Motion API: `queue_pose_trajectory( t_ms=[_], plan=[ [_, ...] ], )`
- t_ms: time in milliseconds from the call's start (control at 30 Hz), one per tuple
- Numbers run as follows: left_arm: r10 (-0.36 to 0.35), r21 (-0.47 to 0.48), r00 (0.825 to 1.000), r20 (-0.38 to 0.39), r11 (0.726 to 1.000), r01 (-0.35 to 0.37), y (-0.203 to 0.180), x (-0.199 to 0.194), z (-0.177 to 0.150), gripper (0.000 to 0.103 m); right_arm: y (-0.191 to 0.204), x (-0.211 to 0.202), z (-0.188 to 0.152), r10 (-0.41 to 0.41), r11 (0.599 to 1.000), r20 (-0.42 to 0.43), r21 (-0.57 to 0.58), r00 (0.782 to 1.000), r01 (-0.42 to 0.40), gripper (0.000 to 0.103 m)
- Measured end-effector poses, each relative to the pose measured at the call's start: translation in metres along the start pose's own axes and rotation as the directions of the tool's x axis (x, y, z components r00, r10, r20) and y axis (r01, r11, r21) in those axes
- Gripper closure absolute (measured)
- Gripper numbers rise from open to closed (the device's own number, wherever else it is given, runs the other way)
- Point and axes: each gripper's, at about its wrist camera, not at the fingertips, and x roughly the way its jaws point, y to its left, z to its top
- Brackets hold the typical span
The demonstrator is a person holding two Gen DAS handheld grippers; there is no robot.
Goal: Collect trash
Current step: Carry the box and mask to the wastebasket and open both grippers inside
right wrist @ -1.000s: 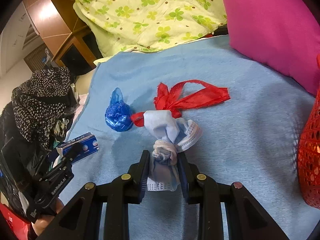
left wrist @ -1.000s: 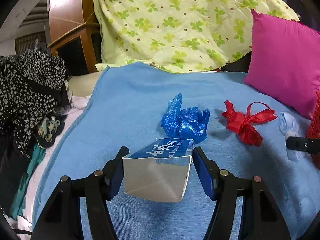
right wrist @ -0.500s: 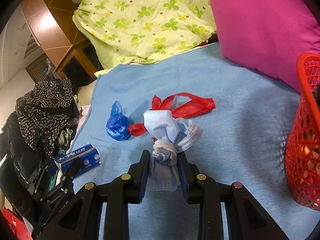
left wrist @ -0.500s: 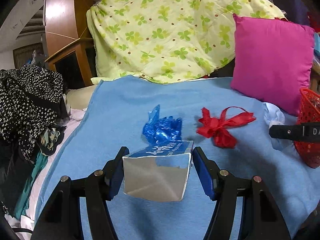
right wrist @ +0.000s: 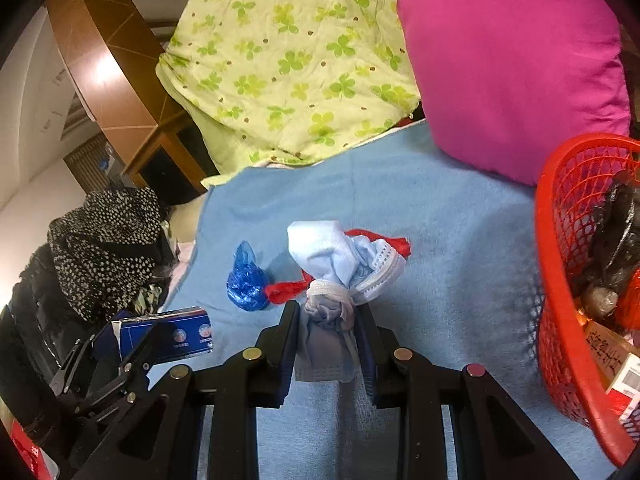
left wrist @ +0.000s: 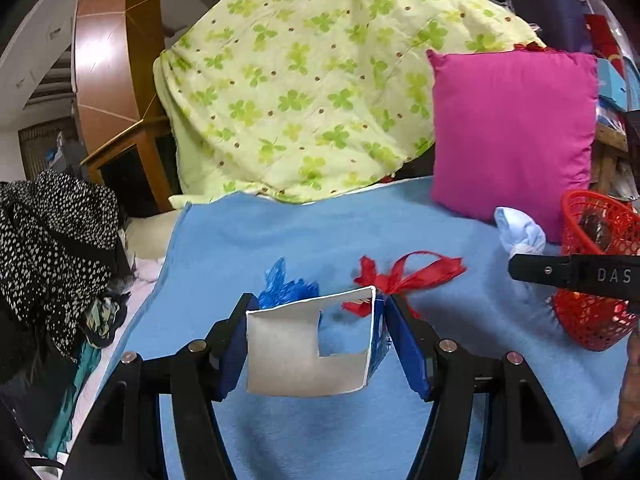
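My left gripper [left wrist: 316, 336] is shut on a blue and white carton [left wrist: 296, 352], held above the blue blanket [left wrist: 248, 240]; the carton also shows in the right wrist view [right wrist: 168, 334]. My right gripper [right wrist: 328, 336] is shut on a bundle of pale blue face masks [right wrist: 336, 276], held just left of the red basket [right wrist: 560, 280]. The bundle [left wrist: 518, 232] and the basket [left wrist: 596, 320] also show in the left wrist view. A crumpled blue plastic bag [right wrist: 246, 284] and a red ribbon-like bag [left wrist: 408, 276] lie on the blanket.
The red basket holds dark trash [right wrist: 616, 248] and packets. A pink pillow [left wrist: 512, 132] and a green clover quilt [left wrist: 320, 80] stand at the back. Black spotted clothes [left wrist: 52, 240] are heaped at the left beside the bed.
Both grippers rose and moved right with their loads. The red basket came into view close on the right. The carton tilted so its open end faces me.
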Motion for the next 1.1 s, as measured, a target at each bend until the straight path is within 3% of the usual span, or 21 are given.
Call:
queue_pose_trajectory(
  t_ms=[333, 700, 1100],
  plan=[
    [-0.034, 0.038, 0.999, 0.022, 0.999, 0.033, -0.031, -0.015, 0.019, 0.036, -0.005, -0.036, 0.006, 0.033, 0.999, 0.11, -0.018, 0.993, -0.031, 0.073],
    [-0.063, 0.081, 0.996, 0.06, 0.995, 0.058, -0.058, -0.029, 0.039, 0.036, -0.015, -0.077, 0.011, 0.051, 0.998, 0.25, -0.051, 0.967, -0.04, 0.073],
    [-0.095, 0.11, 0.991, 0.096, 0.99, 0.084, -0.081, -0.044, 0.055, 0.036, -0.031, -0.101, 0.012, 0.047, 0.999, 0.321, -0.031, 0.946, -0.039, 0.073]
  ],
)
